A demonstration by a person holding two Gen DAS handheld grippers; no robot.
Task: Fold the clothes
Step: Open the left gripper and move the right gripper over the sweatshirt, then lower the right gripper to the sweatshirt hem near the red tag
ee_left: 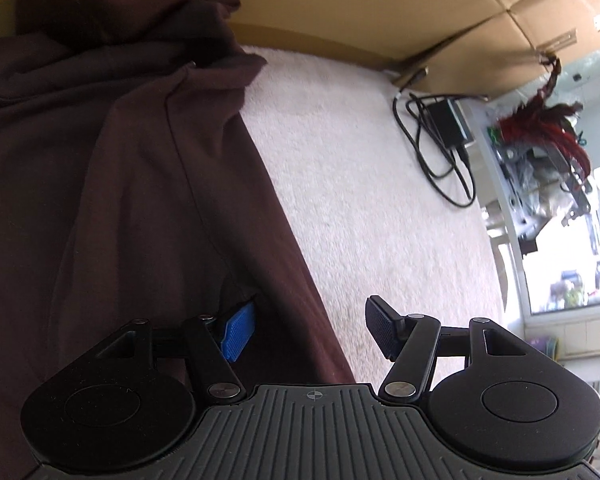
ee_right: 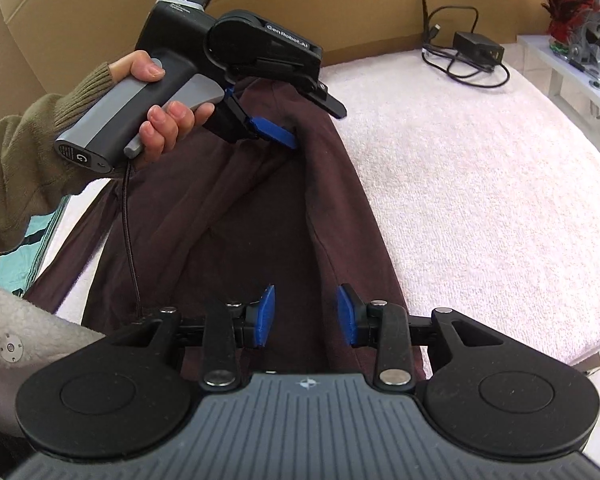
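A white, nubbly towel-like cover (ee_right: 480, 184) spreads over the work surface, and the maroon garment (ee_right: 236, 216) lies along its left side, running from the near edge up toward 12 o'clock in the right wrist view, bunched into folds at its far end. Brown cardboard panels (ee_right: 340, 4) wall off the back of the surface. At about 1 o'clock on the cover sit a black power adapter (ee_right: 478, 46) and its looped cable, well apart from the cloth. Beyond the edge at 2 o'clock stands a white shelf (ee_right: 564, 64) with red and dark feathers above it — the clutter there is too blurred to name. The left gripper (ee_right: 312, 120), held by a hand (ee_right: 160, 120) in an olive knit sleeve, has its jaws spread wide astride the garment's right edge; whether the blue pad (ee_left: 238, 334) presses the cloth is hard to tell. The right gripper (ee_right: 306, 316) hovers over the near end of the garment — jaws partly apart, nothing pinched between them.
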